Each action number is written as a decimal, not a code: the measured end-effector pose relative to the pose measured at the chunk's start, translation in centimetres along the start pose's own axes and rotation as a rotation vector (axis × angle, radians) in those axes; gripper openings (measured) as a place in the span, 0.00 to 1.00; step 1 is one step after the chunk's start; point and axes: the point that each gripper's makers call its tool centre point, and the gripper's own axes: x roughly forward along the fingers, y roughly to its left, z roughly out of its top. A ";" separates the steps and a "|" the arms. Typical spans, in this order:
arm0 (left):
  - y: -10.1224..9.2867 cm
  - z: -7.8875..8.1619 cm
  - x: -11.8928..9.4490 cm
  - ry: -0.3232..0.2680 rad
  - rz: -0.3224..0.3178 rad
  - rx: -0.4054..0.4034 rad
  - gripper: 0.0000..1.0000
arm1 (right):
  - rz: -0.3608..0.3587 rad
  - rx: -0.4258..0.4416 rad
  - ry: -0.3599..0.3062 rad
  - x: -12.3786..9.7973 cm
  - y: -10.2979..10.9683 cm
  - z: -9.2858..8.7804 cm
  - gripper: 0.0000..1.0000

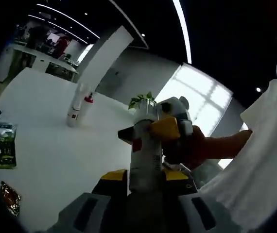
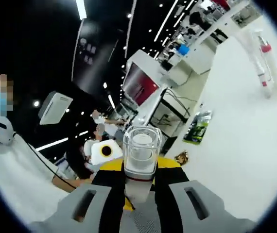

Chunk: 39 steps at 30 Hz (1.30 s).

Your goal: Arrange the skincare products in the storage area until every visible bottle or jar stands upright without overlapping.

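A grey-white bottle (image 1: 144,162) with a clear cap is held up in the air above the white table (image 1: 56,145). My left gripper (image 1: 146,178) is shut on its lower body, yellow pads on either side. My right gripper (image 1: 146,132) comes in from the right and is shut across the bottle's top. In the right gripper view the clear square cap (image 2: 141,151) faces the camera end-on, pinched by my right gripper (image 2: 139,175). A white tube (image 1: 74,108) and a slim bottle with a red cap (image 1: 86,104) stand upright together at the table's far side.
A green packet (image 1: 2,145) and a small brown packet (image 1: 9,196) lie near the table's left edge; both also show as the green packet (image 2: 197,127) and brown packet (image 2: 181,157). A person in white (image 1: 265,160) stands close on the right. Desks and a pillar lie beyond.
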 end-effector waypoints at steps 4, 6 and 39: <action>-1.6 -0.4 -0.1 0.026 -0.108 -0.066 0.26 | 0.082 -0.042 0.104 0.2 1.2 -1.4 0.20; -1.8 0.3 -0.3 -0.006 -0.140 -0.110 0.26 | 0.093 -0.077 0.174 0.2 1.5 -2.4 0.20; 3.6 2.3 1.9 0.035 0.343 -0.019 0.20 | -0.435 0.123 -0.069 -1.4 -5.1 -0.8 0.26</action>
